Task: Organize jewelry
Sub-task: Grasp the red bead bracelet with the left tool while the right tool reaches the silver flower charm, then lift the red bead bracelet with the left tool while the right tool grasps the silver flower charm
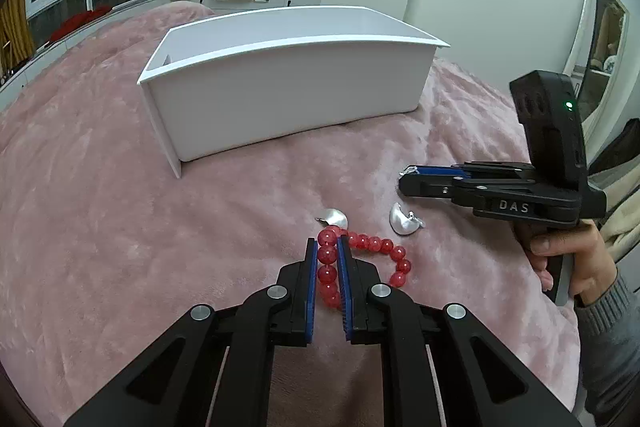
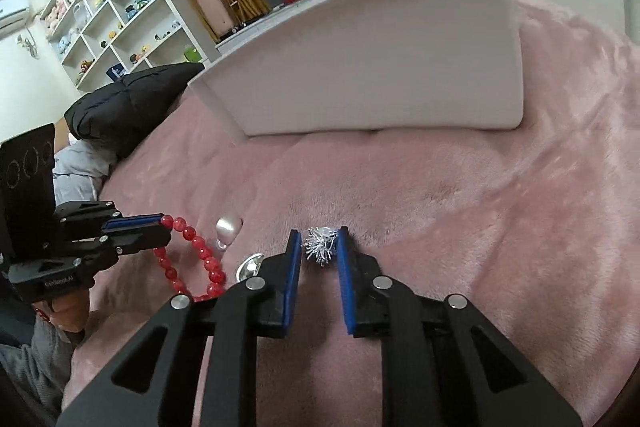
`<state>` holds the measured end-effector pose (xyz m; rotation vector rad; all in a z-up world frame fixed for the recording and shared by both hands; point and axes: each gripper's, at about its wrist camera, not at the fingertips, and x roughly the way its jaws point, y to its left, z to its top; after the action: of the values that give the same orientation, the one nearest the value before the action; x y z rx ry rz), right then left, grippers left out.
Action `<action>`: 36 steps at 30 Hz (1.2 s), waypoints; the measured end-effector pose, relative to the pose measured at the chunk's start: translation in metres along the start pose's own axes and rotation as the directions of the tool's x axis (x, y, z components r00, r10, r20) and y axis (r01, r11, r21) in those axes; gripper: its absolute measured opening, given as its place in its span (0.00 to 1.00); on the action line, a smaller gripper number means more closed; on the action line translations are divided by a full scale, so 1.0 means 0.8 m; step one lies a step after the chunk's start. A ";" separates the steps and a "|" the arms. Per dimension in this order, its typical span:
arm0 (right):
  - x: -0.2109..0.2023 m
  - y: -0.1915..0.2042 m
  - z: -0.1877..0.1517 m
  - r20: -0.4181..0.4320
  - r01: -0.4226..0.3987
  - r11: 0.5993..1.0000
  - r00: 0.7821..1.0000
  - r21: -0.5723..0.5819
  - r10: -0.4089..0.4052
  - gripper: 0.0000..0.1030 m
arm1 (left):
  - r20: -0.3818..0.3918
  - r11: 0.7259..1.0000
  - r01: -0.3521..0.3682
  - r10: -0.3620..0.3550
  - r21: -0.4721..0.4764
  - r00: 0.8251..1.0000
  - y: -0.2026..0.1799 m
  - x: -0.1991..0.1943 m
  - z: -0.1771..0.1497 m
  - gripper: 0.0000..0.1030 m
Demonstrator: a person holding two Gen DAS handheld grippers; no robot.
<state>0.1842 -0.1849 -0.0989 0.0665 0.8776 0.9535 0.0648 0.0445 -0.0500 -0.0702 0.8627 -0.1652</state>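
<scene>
Two silver earrings (image 1: 405, 221) lie beside the bracelet (image 1: 362, 259), before the white box (image 1: 288, 95).

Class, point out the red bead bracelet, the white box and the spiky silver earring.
bracelet (image 1: 362, 242): left wrist view, on a bead.
box (image 1: 280, 95): left wrist view, front wall.
earring (image 2: 319, 247): right wrist view, its spiky middle.

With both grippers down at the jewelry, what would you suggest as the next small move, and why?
Probably lift the left gripper a little, toward the white box. Its pads already sit on either side of the red bead bracelet, seemingly gripping it, while the rest lies on the pink blanket touching a silver earring.
</scene>
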 end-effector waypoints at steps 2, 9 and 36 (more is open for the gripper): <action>-0.006 0.001 0.001 0.013 0.001 1.000 1.000 0.000 -0.001 0.18 | 0.004 1.000 0.000 0.001 -0.002 1.000 0.000 -0.003 0.002 0.14; -0.026 0.011 0.009 0.058 0.000 1.000 0.998 -0.018 0.001 0.18 | 0.035 1.000 0.001 -0.001 0.004 0.999 -0.008 -0.020 0.012 0.14; -0.085 0.064 0.078 0.196 0.106 0.984 0.978 -0.143 -0.076 0.18 | 0.170 0.998 -0.036 0.027 0.049 0.985 -0.019 -0.074 0.106 0.14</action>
<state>0.1733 -0.1838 0.0060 -0.0146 0.6244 0.9095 0.0898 0.0395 0.0514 -0.0221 0.6894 -0.1495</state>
